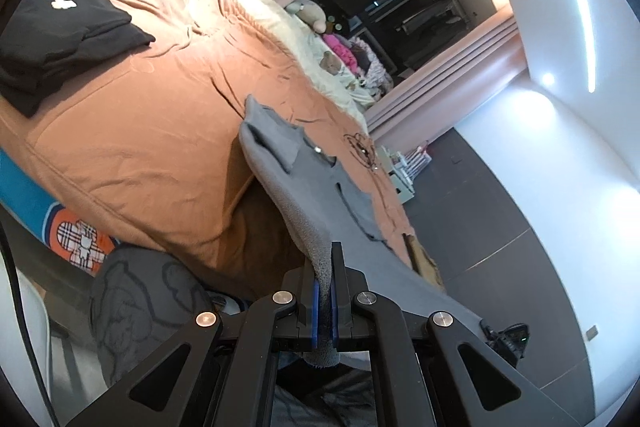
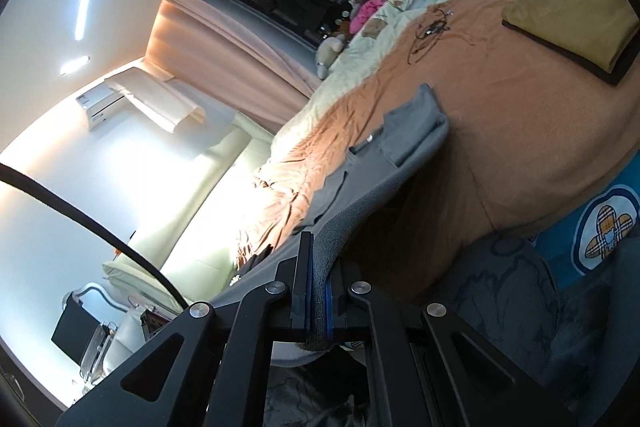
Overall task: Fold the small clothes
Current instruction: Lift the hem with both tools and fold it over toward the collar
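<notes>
L wrist: your left gripper [image 1: 325, 291] clamped on hem of grey shirt [image 1: 316, 183], long axis running fwd onto the bed [image 1: 132, 147], collar end resting there | R wrist: right gripper [image 2: 318, 291] pinching other hem corner, shirt ahead, both equally near | looks: ribbed hem, buttoned placket, taut btwn grips.

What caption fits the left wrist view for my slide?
Left gripper shut on a grey collared shirt, stretched above the orange-brown bedspread beside folded black clothes.
</notes>
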